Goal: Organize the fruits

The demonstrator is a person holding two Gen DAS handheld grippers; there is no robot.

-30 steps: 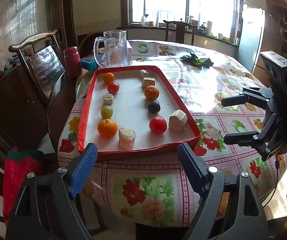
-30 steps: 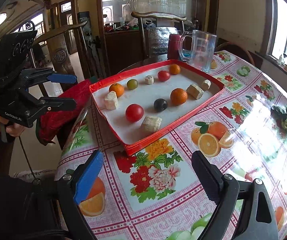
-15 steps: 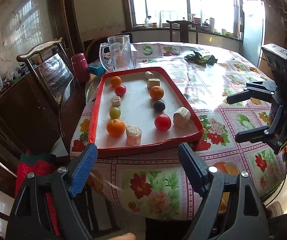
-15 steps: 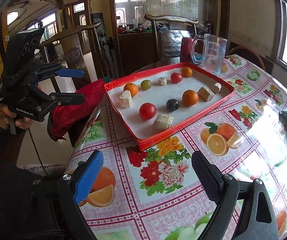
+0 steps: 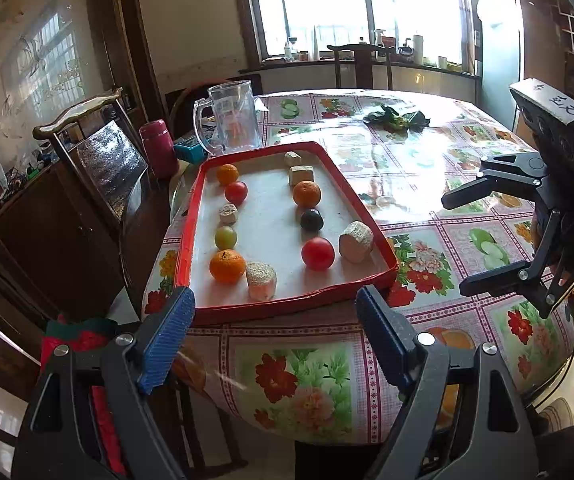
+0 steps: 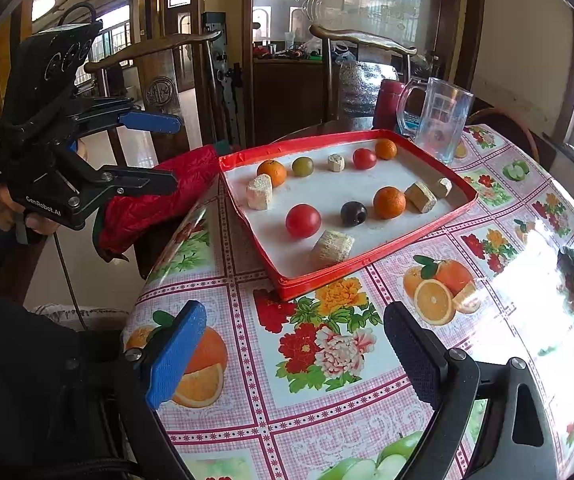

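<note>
A red-rimmed tray (image 5: 287,304) (image 6: 367,264) on the table holds two rows of fruits and tan blocks. The left row has an orange (image 5: 227,266), a green fruit (image 5: 225,237) and a red tomato (image 5: 236,193). The right row has a red tomato (image 5: 317,253) (image 6: 303,221), a dark plum (image 5: 311,220) (image 6: 353,213) and an orange (image 5: 306,193) (image 6: 389,202). My left gripper (image 5: 275,334) (image 6: 167,152) is open and empty, off the table's near edge. My right gripper (image 6: 295,350) (image 5: 457,240) is open and empty over the tablecloth, right of the tray.
A clear glass mug (image 5: 231,122) and a red flask (image 5: 158,148) stand behind the tray. Wooden chairs (image 5: 87,148) stand at the left. A red cloth (image 6: 159,200) hangs off the table side. Dark leaves (image 5: 397,117) lie far across the floral tablecloth (image 5: 427,184).
Both grippers have pulled back and risen slightly from the tray; the tray looks a little farther off. Both stay open and empty.
</note>
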